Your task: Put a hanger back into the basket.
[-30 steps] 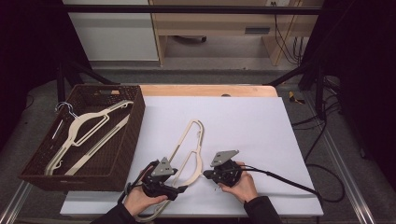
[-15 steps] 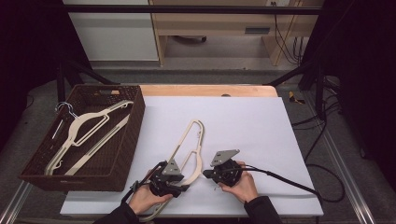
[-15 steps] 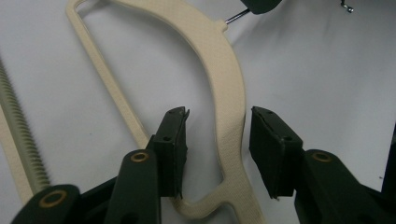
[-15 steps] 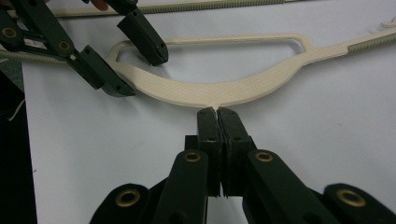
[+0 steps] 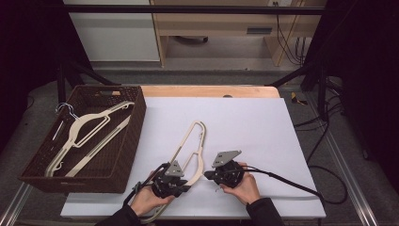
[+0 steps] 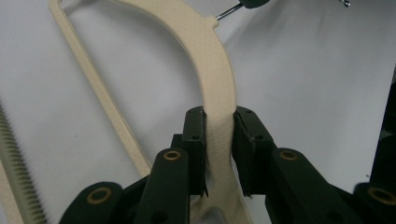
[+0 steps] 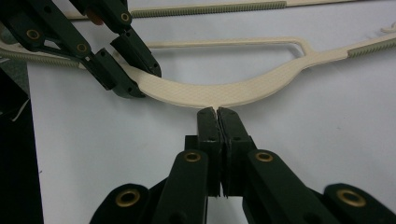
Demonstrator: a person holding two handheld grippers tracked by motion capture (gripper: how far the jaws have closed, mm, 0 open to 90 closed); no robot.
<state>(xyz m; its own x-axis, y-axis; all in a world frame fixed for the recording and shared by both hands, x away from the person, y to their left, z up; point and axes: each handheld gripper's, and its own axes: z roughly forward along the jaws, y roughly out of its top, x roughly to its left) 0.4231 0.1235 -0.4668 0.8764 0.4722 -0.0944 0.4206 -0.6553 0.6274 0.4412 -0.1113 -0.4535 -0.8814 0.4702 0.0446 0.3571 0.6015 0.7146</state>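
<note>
A cream plastic hanger [image 5: 203,146] lies flat on the white table [image 5: 254,127]. In the left gripper view its curved arm [image 6: 212,70] runs between my left gripper's [image 6: 218,135] pads. Those jaws have just been closing, and both pads now press on the arm. That gripper [image 5: 187,183] sits at the table's front, with the hanger's lower end hidden under the hand. My right gripper [image 7: 216,116] is shut at the hanger's neck [image 7: 212,100]. The metal hook stem [image 6: 228,11] runs into its tip. In the high view the right gripper [image 5: 208,175] points left at the neck.
A dark wicker basket [image 5: 137,123] stands at the table's left edge and holds more cream hangers [image 5: 89,126]. The right gripper's cable [image 5: 282,181] trails right across the table. White table surface stretches behind and to the right of the hanger.
My left gripper has shifted slightly toward the hanger's arm and its jaws have closed onto it. The right hand and the hanger have stayed where they were.
</note>
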